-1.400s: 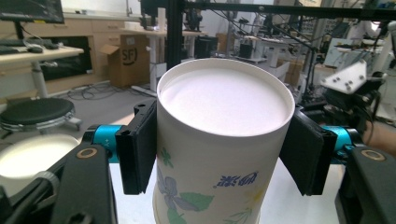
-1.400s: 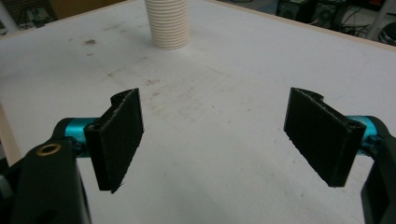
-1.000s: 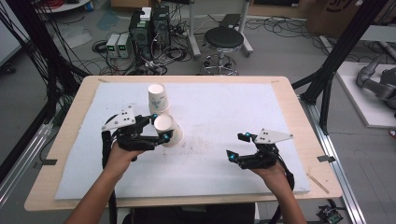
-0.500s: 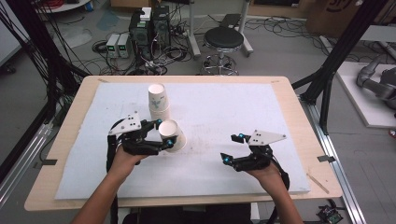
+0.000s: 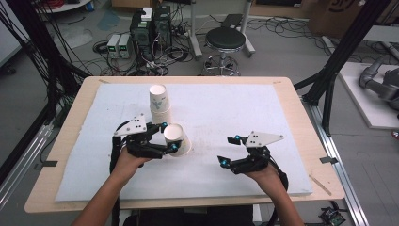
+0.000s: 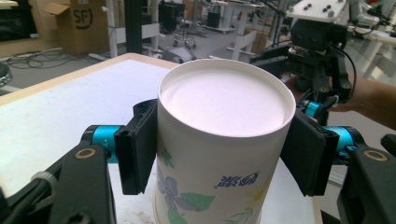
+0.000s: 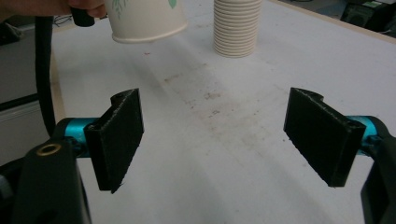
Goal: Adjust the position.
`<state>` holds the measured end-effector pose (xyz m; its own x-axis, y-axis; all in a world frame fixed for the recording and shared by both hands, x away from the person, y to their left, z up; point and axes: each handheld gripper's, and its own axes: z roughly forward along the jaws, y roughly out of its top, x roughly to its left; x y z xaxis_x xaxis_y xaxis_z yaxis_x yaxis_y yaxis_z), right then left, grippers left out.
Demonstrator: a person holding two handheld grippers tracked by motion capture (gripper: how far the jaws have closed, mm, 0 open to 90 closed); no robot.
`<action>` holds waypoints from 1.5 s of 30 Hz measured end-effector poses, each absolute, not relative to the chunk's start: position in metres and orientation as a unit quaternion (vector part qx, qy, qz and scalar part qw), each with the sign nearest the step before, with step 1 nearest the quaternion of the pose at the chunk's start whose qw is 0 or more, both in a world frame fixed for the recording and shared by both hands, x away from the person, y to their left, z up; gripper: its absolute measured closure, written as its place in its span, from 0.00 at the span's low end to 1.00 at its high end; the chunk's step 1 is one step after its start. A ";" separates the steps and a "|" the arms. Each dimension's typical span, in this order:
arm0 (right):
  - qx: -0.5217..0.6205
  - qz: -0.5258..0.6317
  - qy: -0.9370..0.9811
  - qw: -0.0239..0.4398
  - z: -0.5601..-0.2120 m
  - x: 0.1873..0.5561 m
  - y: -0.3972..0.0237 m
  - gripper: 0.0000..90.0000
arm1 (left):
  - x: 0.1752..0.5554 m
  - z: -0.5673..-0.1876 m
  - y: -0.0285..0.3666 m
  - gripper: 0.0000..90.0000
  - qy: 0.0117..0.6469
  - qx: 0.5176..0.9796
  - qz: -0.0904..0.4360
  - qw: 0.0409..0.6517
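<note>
My left gripper [image 5: 169,137] is shut on a white paper cup [image 5: 179,139] with a floral print, left of the table's middle. The cup [image 6: 224,102] is turned bottom up, and a black pad presses each side just below its base. In the right gripper view this cup [image 7: 144,18] hangs tilted a little above the mat. A stack of similar paper cups [image 5: 159,101] stands upside down just behind it. My right gripper [image 5: 227,150] stands open to the right near the front, low over the mat, its pads [image 7: 119,135] wide apart with nothing between them.
A white foam mat [image 5: 226,108] covers most of the wooden table [image 5: 301,122]. The other hand's gripper [image 6: 322,56] shows beyond the held cup. Black frame posts, cables, electronics boxes and a stool [image 5: 226,40] stand on the floor behind the table.
The left gripper has carried the cup slightly to the right and nearer the front edge. The right gripper has edged a little to the left.
</note>
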<state>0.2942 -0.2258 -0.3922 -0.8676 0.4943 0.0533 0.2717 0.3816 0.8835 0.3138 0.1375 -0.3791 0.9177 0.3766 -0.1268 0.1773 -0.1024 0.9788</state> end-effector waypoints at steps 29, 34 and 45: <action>0.125 0.537 0.833 0.042 -0.393 0.294 -0.177 0.22 | 0.304 -0.384 0.098 0.38 0.120 0.753 0.005 0.647; 0.123 0.539 0.832 0.036 -0.395 0.296 -0.172 0.22 | 0.305 -0.385 0.097 0.38 0.117 0.752 0.000 0.648; 0.121 0.544 0.830 0.017 -0.399 0.299 -0.165 0.26 | 0.304 -0.387 0.092 0.38 0.114 0.740 -0.015 0.662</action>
